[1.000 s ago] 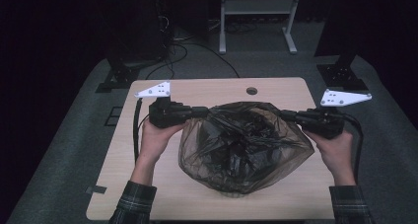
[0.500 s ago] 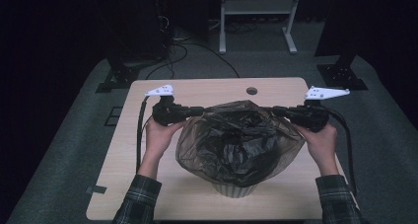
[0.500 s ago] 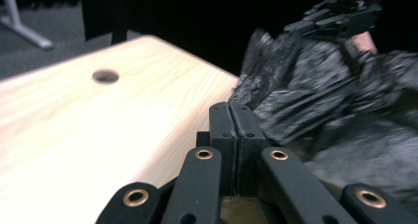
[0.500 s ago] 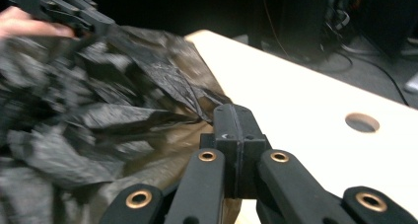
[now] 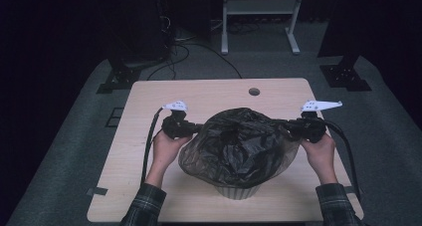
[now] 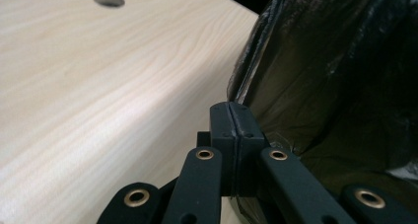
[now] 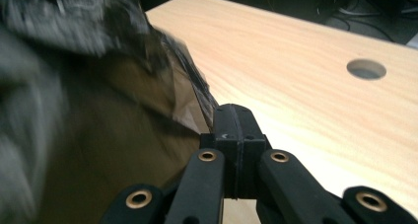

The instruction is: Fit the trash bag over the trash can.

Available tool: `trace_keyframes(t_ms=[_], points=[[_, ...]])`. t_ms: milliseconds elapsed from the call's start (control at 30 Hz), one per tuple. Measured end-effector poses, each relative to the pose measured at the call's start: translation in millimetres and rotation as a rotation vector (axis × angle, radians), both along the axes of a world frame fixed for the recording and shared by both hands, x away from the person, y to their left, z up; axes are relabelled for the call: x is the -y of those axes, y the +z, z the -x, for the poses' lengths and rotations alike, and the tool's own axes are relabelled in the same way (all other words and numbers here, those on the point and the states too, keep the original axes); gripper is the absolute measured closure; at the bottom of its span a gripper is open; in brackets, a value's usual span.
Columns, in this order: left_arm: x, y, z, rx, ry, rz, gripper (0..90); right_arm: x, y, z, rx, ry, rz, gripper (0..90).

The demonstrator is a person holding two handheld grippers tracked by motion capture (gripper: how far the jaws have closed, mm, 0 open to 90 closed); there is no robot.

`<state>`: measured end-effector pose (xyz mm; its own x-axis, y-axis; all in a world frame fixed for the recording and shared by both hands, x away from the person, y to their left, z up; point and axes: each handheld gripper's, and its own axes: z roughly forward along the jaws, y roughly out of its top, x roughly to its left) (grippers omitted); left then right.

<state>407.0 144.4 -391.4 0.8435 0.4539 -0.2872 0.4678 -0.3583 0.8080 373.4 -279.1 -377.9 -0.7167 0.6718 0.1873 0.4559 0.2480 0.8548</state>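
High view: a thin, dark, translucent plastic bag (image 5: 239,146) is stretched between the two grippers over the middle of a light wooden table (image 5: 149,101). The left gripper (image 5: 191,128) pinches the bag's rim at its left side; the right gripper (image 5: 286,126) pinches the rim at its right side. Both jaw pairs are fully closed on the film. The bag billows like a dome between them, crumpled folds visible through its top. Under the bag's near edge stands a pale ribbed container (image 5: 238,191), its upper part covered by the bag, its lower wall exposed and resting on the table. A round cable hole (image 5: 254,91) sits in the tabletop beyond the bag, well apart from it.

Left gripper view: black jaws pressed flat together, a sliver of bag film (image 6: 335,76) caught in the seam; the bag hangs to the right of them, bare wood to the left.

Right gripper view: jaws likewise closed tight on the bag's edge; the bag (image 7: 98,135), blurred, lies to the left, table and hole (image 7: 365,69) to the right.

Each hand grips its tool from below, plaid sleeves (image 5: 144,206) at the near table edge.
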Motion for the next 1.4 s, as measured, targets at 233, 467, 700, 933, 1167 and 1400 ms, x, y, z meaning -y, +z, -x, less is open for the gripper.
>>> trace_keyframes(t_ms=[233, 467, 700, 933, 1167, 1400], points=[[-3.5, -16.5, 5.3, -0.023, -0.003, -0.003, 89.2, 5.7, -20.7, 6.2, -0.033, 0.000, -0.010, 90.0], [-2.9, -29.3, 8.7, -0.045, -0.007, -0.011, 89.2, 5.8, -31.2, 9.2, -0.049, 0.006, -0.013, 90.0], [-0.6, -36.2, 10.3, -0.059, -0.015, -0.032, 89.2, 7.6, -38.7, 10.8, -0.060, 0.005, -0.019, 90.0], [-4.2, -34.1, 10.4, -0.047, 0.013, -0.030, 73.8, 8.7, -37.7, 12.3, -0.049, -0.007, -0.005, 79.8], [-29.9, -9.3, 18.1, 0.014, 0.073, 0.061, 46.8, 31.6, -19.0, 20.0, -0.003, -0.049, -0.043, 66.0], [-51.6, 19.0, 37.7, 0.070, 0.071, 0.157, 40.2, 56.8, 6.4, 40.3, 0.061, -0.074, -0.086, 57.7]])
